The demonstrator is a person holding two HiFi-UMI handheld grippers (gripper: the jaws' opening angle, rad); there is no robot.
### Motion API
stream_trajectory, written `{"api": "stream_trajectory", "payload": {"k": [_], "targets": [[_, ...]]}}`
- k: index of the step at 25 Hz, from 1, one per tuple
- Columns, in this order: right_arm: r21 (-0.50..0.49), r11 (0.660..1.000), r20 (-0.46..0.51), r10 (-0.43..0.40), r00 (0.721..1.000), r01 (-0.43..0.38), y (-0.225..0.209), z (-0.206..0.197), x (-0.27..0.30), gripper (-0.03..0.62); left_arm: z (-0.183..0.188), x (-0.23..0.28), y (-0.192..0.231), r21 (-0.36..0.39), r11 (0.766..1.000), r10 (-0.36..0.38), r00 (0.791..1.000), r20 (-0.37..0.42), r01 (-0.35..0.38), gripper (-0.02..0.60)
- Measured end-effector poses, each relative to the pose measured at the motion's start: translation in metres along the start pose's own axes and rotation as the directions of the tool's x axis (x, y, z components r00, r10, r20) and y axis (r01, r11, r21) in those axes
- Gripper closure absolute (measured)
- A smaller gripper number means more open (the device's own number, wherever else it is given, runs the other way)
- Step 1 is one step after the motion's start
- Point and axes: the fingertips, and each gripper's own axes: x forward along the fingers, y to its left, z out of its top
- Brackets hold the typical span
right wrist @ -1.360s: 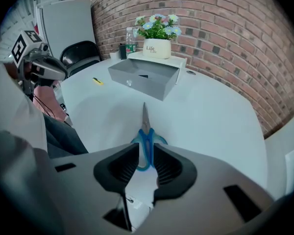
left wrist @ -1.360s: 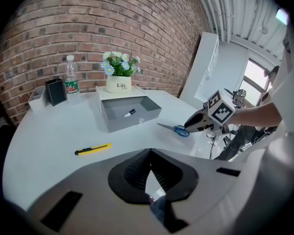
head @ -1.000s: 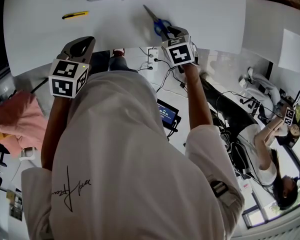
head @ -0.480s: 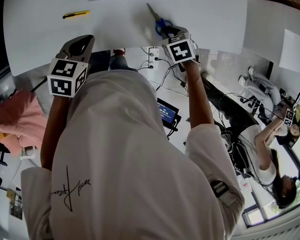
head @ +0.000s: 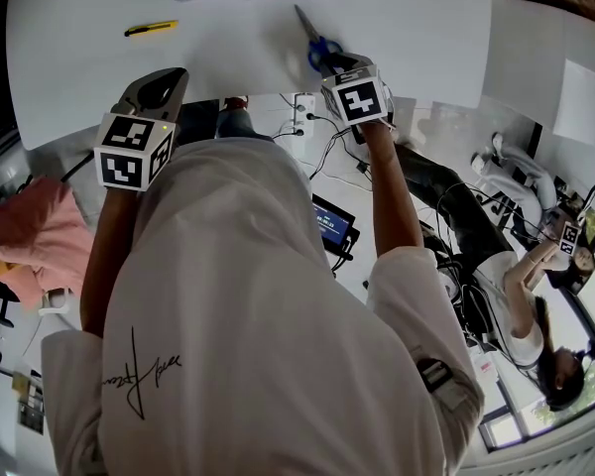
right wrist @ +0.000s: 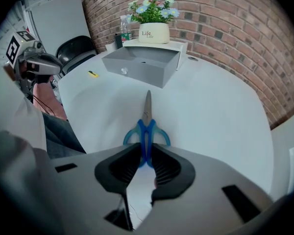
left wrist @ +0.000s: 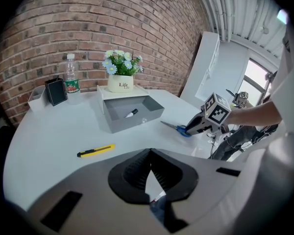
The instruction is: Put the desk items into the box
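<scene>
While the left gripper is hanging clenched and empty over the near edge of the white table, the pick-up step is getting under way on the person's right. The table is carrying everything. The grey open box is sitting at its far side, in front of a white flower pot. Well apart from it, near the table's front edge, the scissors are lying flat with the blades together and pointing toward the box.

The right gripper is pointing steeply down at them. Its jaws have just been closing, with the near end of the blue handle between them, and the pads are now looking to be pressing on it from both sides.

Judging from this, the next move is calling for a firm hold before lifting, since the loops are offering a narrow, rounded surface and the steel blades are likely making the far end heavy. A carry across to the box follows.

A yellow utility knife is waiting on the person's left part of the table, and a small black marker is already lying inside the box.
</scene>
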Motion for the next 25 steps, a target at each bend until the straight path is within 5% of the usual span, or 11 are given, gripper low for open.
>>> {"api": "stream_trajectory", "payload": {"k": [25], "targets": [[0.068,0.997,0.075,-0.025,0.997,0.02,0.002,-0.007,-0.01,0.505,-0.002,0.008,-0.011,0.024,0.999,-0.022,1.0,-0.001,0.022,0.575]]}}
